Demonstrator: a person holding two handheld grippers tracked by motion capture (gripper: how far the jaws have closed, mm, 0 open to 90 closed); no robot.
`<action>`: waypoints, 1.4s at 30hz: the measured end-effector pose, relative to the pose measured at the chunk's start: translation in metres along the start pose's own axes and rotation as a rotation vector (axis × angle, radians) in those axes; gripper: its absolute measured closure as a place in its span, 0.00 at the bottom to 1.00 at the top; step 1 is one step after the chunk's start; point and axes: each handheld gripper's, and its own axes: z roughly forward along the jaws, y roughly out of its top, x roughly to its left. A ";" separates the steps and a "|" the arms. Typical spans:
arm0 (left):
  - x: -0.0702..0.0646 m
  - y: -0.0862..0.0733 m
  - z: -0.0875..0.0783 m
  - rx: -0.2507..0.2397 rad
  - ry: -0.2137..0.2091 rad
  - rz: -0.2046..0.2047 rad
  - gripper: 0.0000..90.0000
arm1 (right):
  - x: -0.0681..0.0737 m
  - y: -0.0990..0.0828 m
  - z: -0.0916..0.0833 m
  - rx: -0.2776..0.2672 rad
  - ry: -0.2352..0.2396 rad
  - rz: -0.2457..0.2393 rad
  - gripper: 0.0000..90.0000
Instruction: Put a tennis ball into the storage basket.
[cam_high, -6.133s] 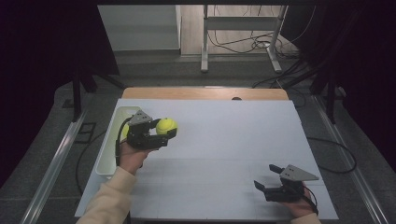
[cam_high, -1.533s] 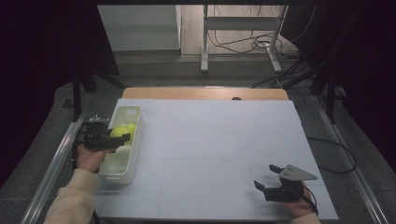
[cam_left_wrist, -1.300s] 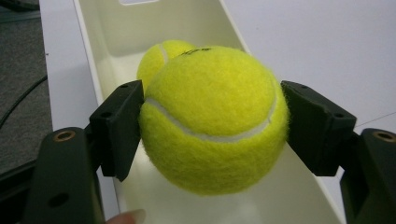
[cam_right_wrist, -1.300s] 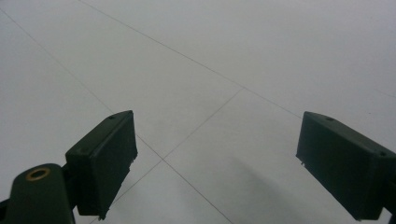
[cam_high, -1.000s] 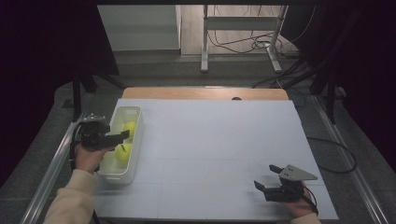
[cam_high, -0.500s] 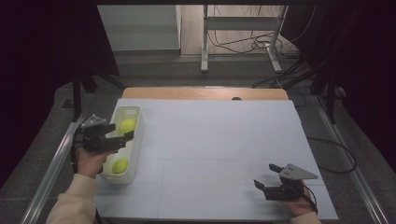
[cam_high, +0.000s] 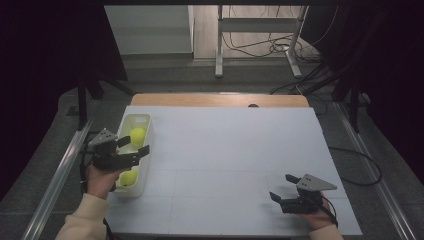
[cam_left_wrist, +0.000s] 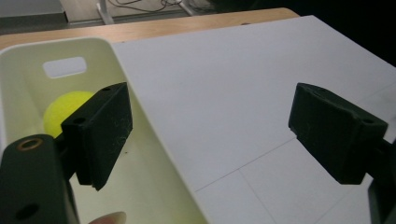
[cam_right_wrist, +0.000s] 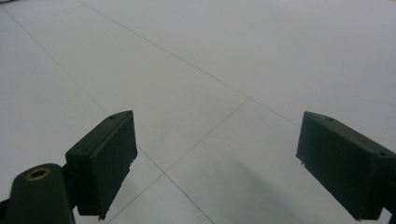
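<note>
A white bin (cam_high: 142, 118) stands along the table's left edge with two yellow balls in it, one at the far end (cam_high: 137, 135) and one nearer (cam_high: 129, 178). My left gripper (cam_high: 134, 146) hovers over the bin's middle, open, with nothing between its jaws. In the left gripper view the gripper (cam_left_wrist: 219, 133) straddles the bin's (cam_left_wrist: 28, 70) right rim, and one yellow ball (cam_left_wrist: 63, 109) shows partly behind the left jaw. My right gripper (cam_high: 282, 187) rests open near the front right of the table, and in its own view the right gripper (cam_right_wrist: 215, 158) holds nothing.
A white sheet with thin grid lines (cam_high: 225, 150) covers the table, with a wooden strip (cam_high: 215, 100) at its far edge. Metal rails (cam_high: 55, 175) run along both sides. A desk frame and cables (cam_high: 260, 40) stand on the floor beyond.
The left gripper carried a yellow ball from the sheet to the bin and let it go there, then shifted slightly right over the bin. The right gripper has not moved.
</note>
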 end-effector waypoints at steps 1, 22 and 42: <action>-0.003 -0.001 0.000 -0.006 -0.005 0.003 0.16 | 0.000 0.000 0.000 0.000 -0.001 -0.002 0.14; -0.073 -0.018 0.019 -0.054 -0.201 0.128 0.15 | 0.002 -0.001 -0.003 0.004 -0.005 -0.004 0.14; -0.097 -0.072 0.049 0.041 -0.248 0.146 0.16 | 0.005 -0.002 -0.006 -0.014 0.003 -0.008 0.14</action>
